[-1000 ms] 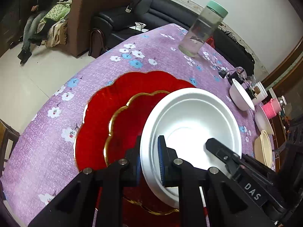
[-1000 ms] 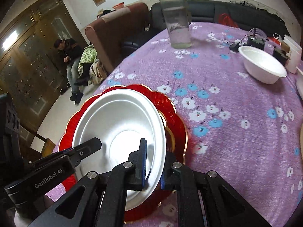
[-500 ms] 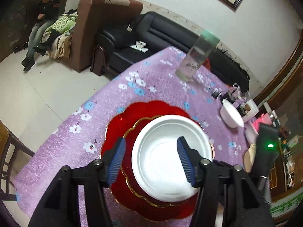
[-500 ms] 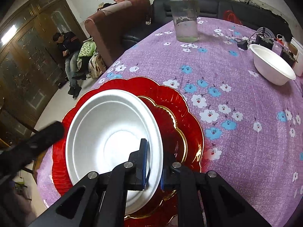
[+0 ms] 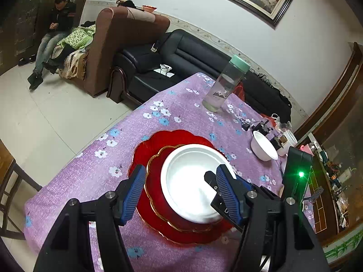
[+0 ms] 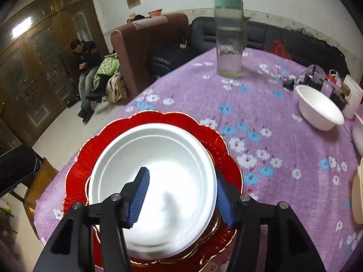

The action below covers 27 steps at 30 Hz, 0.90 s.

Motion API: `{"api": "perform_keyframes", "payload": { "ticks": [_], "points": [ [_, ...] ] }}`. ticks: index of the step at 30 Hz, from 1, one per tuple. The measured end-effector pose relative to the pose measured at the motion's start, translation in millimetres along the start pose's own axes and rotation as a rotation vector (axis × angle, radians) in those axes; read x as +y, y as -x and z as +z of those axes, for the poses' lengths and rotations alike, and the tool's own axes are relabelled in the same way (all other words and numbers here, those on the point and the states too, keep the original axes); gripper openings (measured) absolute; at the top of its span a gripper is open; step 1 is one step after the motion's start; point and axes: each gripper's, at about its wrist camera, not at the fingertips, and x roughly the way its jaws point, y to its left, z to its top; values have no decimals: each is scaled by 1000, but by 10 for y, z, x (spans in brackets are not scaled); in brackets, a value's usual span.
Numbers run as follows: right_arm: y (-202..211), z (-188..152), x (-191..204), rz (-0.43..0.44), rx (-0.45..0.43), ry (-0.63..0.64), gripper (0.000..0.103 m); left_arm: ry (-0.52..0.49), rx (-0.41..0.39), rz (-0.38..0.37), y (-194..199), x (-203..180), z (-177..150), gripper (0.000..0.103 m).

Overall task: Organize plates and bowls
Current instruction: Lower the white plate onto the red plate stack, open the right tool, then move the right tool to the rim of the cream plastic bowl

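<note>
A white plate (image 5: 188, 176) (image 6: 156, 181) lies on a small gold-rimmed red plate (image 5: 156, 172), which lies on a large red scalloped plate (image 5: 156, 140) (image 6: 158, 119) on the purple flowered tablecloth. My left gripper (image 5: 179, 192) is open and raised above the stack, holding nothing. My right gripper (image 6: 179, 198) is open just above the white plate, one finger over its middle and one beyond its right rim. A white bowl (image 5: 263, 148) (image 6: 320, 111) stands apart at the right.
A tall clear jar with a green lid (image 5: 224, 86) (image 6: 229, 38) stands at the far side. Cables, cups and cream plates (image 6: 358, 195) crowd the right edge. The table's near-left edge drops to the floor by a wooden chair (image 5: 6, 181). Sofas stand beyond.
Both grippers have opened and let go of the white plate, which now rests on the red plates. The left gripper has pulled up and back; the right one has risen slightly.
</note>
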Motion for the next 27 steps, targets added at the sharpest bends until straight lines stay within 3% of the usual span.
{"api": "perform_keyframes", "payload": {
  "ticks": [7,12,14,20,24,27],
  "points": [
    [339,-35,-116,24,-58,-31,64,-64,-68,29,231,-242,-83,71],
    [645,-126,-313,36,-92,-59,66,-128,-76,41,285,-504,-188,73],
    [750,-169,-448,36,-104,-79,67,-167,-63,46,272,-644,-249,84],
    [1160,-358,-1101,-22,-149,-181,68,-289,-3,-11,206,-1097,-497,88],
    [1449,-540,-1670,-95,-180,-268,69,-313,77,-81,98,-1333,-649,88],
    [1651,-707,-2177,-169,-199,-358,69,-332,108,-85,3,-1460,-748,88]
  ]
}}
